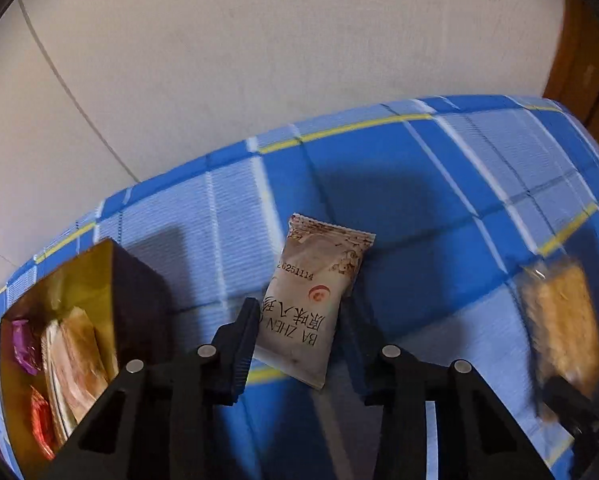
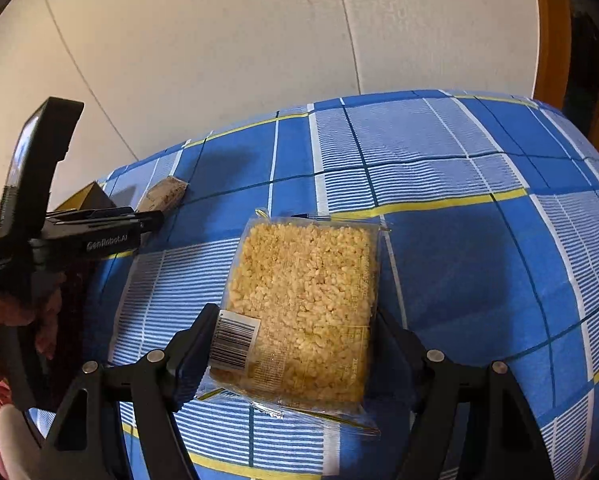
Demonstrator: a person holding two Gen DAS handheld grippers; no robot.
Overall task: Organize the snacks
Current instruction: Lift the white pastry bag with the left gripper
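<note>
Between left tool [image 1: 299, 336] fingers: cake packet [image 1: 311, 300]

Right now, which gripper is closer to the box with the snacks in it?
Left. The left gripper straddles a beige packet right beside the box; the right gripper is farther off, around the rice cracker pack.

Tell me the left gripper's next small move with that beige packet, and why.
Probably close the left gripper on the beige snack packet: its fingers look open on either side of the packet, which lies flat on the blue checked cloth. The open box of snacks sits just to its left.
</note>
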